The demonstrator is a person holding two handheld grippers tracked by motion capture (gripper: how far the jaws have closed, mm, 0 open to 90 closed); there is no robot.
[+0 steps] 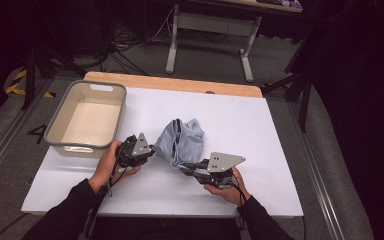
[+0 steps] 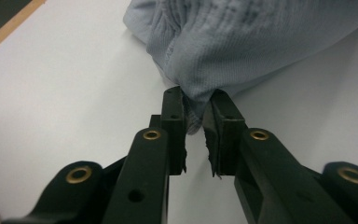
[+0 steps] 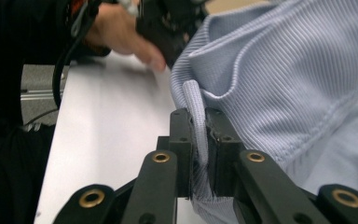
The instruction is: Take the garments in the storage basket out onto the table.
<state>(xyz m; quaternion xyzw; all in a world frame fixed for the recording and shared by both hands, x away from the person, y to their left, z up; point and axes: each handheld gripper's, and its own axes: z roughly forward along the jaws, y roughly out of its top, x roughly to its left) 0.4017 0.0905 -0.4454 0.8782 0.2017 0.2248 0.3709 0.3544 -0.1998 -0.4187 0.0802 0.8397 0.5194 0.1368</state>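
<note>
A light blue ribbed garment lies bunched in the middle of the white table. My left gripper meets its left edge, and in the left gripper view the jaws pinch a fold of the cloth at their tips. My right gripper is at the garment's near corner. Its jaws are shut on a thick hem of the cloth. The other hand and its gripper sit beyond the cloth in the right gripper view.
A beige plastic bin with nothing inside stands at the table's left rear. A wooden strip borders the far edge. Desk legs and cables are on the floor behind.
</note>
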